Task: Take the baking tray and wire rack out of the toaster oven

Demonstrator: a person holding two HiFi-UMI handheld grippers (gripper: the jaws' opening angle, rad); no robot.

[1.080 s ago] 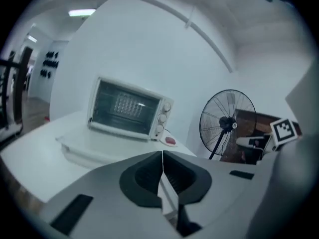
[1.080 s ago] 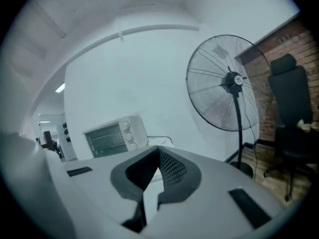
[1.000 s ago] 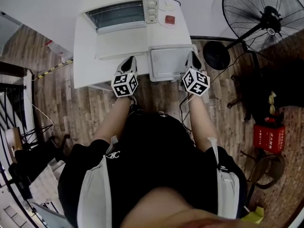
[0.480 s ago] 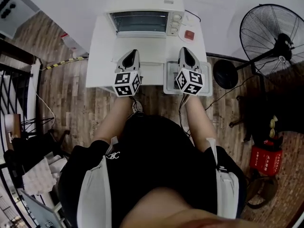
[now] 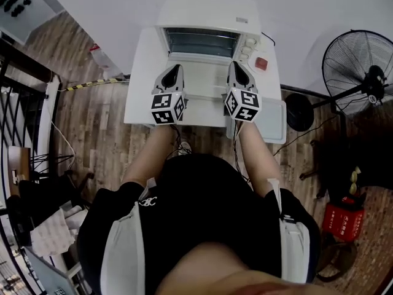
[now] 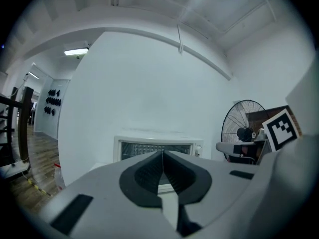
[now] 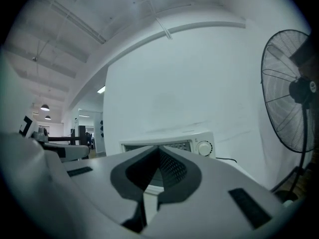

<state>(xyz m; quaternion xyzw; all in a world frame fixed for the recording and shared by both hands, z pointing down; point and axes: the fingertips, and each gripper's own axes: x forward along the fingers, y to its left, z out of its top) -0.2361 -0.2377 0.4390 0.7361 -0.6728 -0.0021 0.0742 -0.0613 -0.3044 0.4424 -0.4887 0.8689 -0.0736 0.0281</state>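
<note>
A white toaster oven point(image 5: 206, 17) stands at the back of a white table point(image 5: 142, 85), and its front point(image 5: 202, 43) shows dark with thin bars. A pale flat panel point(image 5: 202, 82) lies in front of it between my grippers. The baking tray point(image 5: 274, 120) rests at the table's right front corner. My left gripper point(image 5: 174, 72) and right gripper point(image 5: 235, 68) hover side by side before the oven, both shut and empty. The left gripper point(image 6: 162, 154) points at the oven window point(image 6: 155, 148). Ahead of the right gripper point(image 7: 158, 148) is the oven's knob side point(image 7: 203, 147). No wire rack is clearly visible.
A small red-topped object point(image 5: 262, 64) sits on the table right of the oven. A standing fan point(image 5: 362, 72) is on the floor to the right, with a red box point(image 5: 344, 223) nearer me. A white wall runs behind the oven. A dark railing point(image 5: 24, 60) stands at left.
Both grippers have risen and moved forward toward the oven. The right one has gone from the tray's side to the oven front, leaving the tray on the table.
</note>
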